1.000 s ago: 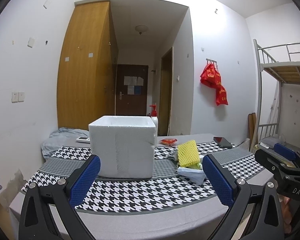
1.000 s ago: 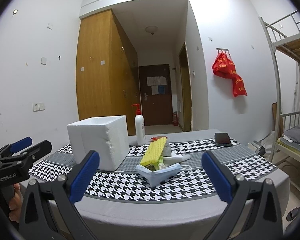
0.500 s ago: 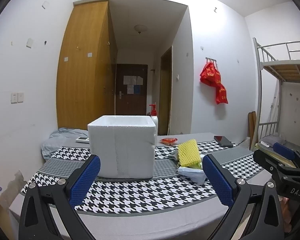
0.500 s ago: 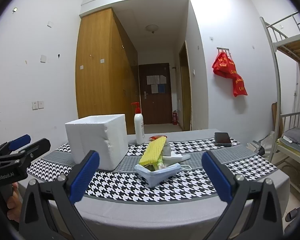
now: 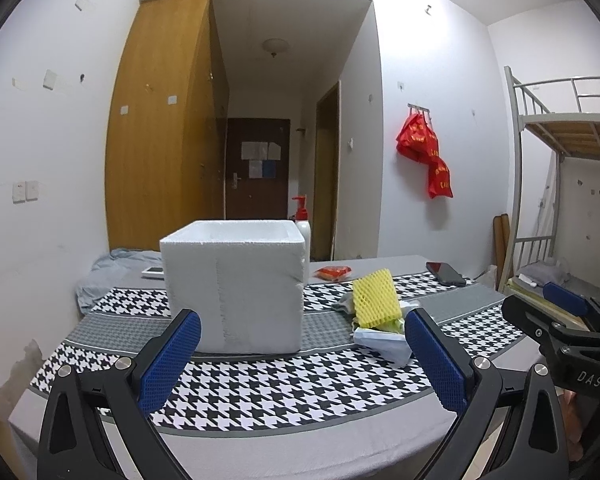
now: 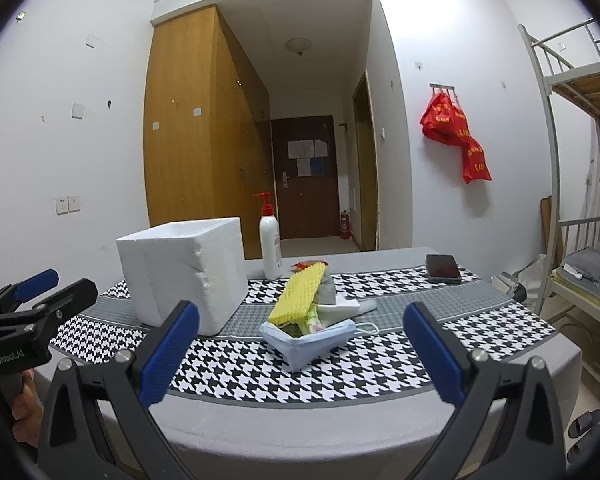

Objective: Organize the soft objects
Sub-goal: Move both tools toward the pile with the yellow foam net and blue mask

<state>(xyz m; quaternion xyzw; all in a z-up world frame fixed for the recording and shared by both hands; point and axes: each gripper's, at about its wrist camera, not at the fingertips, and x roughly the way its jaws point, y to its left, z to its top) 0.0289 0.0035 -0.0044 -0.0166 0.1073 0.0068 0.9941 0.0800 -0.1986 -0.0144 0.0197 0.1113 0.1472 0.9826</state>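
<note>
A white foam box (image 5: 236, 288) (image 6: 184, 272) stands open-topped on the houndstooth-clothed table (image 5: 284, 396). To its right is a pile of soft things: a yellow foam net (image 5: 376, 298) (image 6: 298, 292) on top, a light blue face mask (image 6: 308, 340) (image 5: 382, 344) in front, grey and white pieces behind. My left gripper (image 5: 302, 364) is open and empty, held short of the box at the table's near edge. My right gripper (image 6: 298, 352) is open and empty, facing the pile from the near edge.
A white pump bottle (image 6: 271, 244) stands behind the box. A black phone (image 6: 443, 268) lies at the far right, a red packet (image 5: 332, 272) behind the pile, a white phone (image 5: 154, 271) at the far left. A bunk bed (image 6: 576, 184) stands to the right.
Both grippers have shifted only slightly; the views sit a little lower. Nothing on the table has moved and both jaws stay open.
</note>
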